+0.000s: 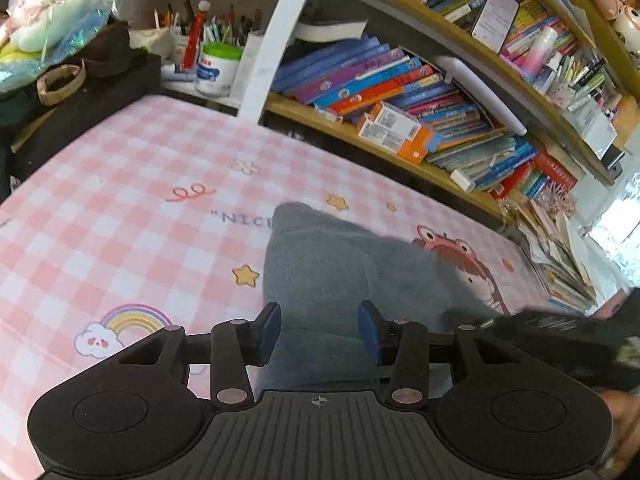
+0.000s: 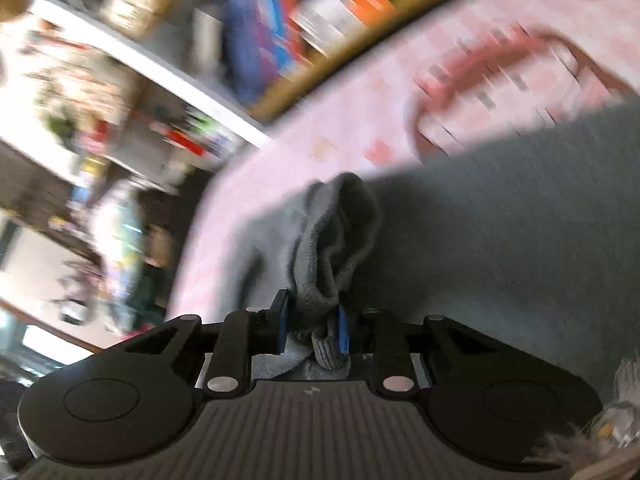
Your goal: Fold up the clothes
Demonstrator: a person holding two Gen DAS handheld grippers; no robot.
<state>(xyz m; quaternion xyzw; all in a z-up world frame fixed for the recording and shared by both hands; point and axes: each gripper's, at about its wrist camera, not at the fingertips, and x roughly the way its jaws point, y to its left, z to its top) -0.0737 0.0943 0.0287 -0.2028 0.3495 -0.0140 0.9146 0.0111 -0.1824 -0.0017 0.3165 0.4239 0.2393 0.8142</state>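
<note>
A grey knitted garment [image 1: 332,276] lies bunched on a pink checked cloth [image 1: 120,208] with cartoon prints. My left gripper [image 1: 319,330] is open, its blue pads [image 1: 272,320] on either side of the grey fabric, low over it. My right gripper [image 2: 313,326] is shut on a ribbed edge of the grey garment [image 2: 336,240] and holds it lifted, the rest spreading to the right [image 2: 500,232]. The right wrist view is blurred by motion. A dark blurred shape [image 1: 560,340], perhaps the right gripper, shows at the right edge of the left wrist view.
Wooden shelves [image 1: 400,152] packed with books [image 1: 380,84] run along the far edge of the table. Pen pots and a white jar [image 1: 216,68] stand at the back left, next to a dark box [image 1: 100,80] with plush toys. Stacked papers [image 1: 560,256] lie at the right.
</note>
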